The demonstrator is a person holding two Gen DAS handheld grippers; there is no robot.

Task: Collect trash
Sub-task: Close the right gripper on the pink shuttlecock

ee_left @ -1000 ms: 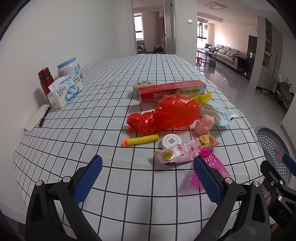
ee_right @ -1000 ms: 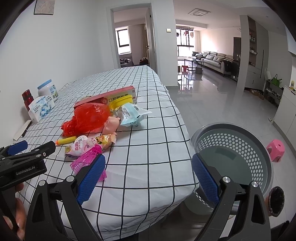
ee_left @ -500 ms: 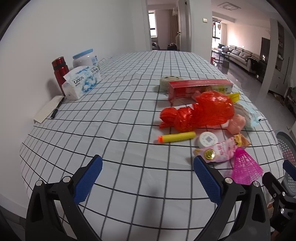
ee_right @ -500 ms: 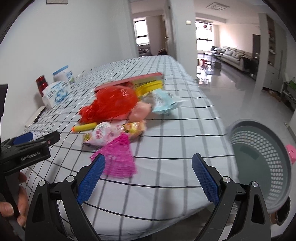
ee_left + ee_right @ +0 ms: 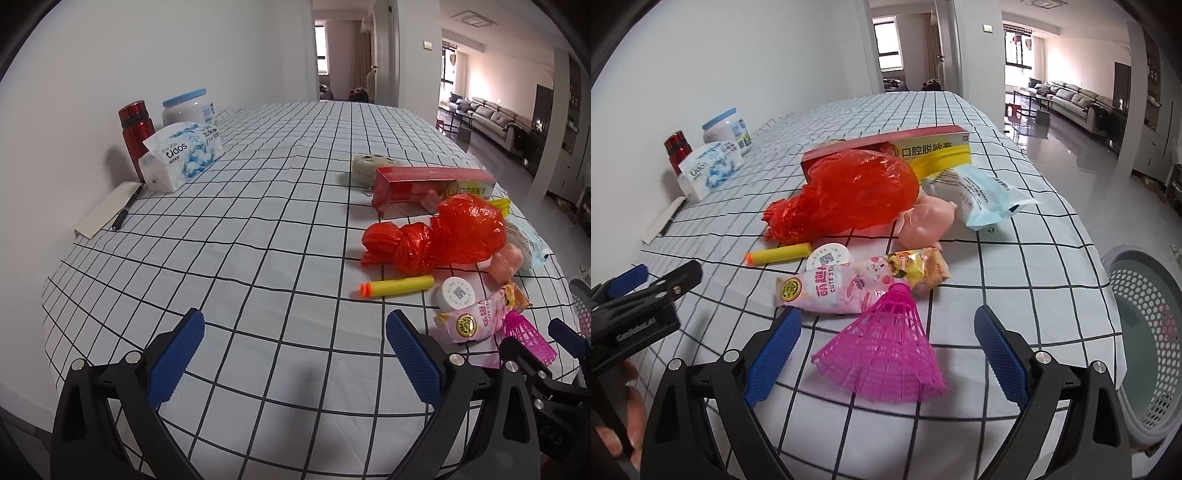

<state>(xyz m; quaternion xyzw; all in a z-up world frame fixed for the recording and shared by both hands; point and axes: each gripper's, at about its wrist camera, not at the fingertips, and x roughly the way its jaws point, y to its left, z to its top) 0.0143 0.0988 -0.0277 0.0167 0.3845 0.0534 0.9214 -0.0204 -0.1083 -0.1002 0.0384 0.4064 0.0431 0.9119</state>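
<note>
Pink shuttlecock (image 5: 886,347) — one; blue-padded grippers (image 5: 882,354) — two

both grippers are hanging side by side, left gripper (image 5: 295,358) and right gripper (image 5: 886,354) each gaping wide, gripping nothing.

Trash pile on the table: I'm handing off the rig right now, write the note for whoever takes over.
Left gripper: open, empty, over bare cloth left of the pile.
Right gripper: open, empty, fingers either side of the pink shuttlecock.
Pile near the table's right edge: red bag, yellow dart, snack wrapper, box, mask pack.
Basket on the floor, right of the table; looks empty.
Done: nothing visibly binned. Left: everything, probably shuttlecock first.
</note>
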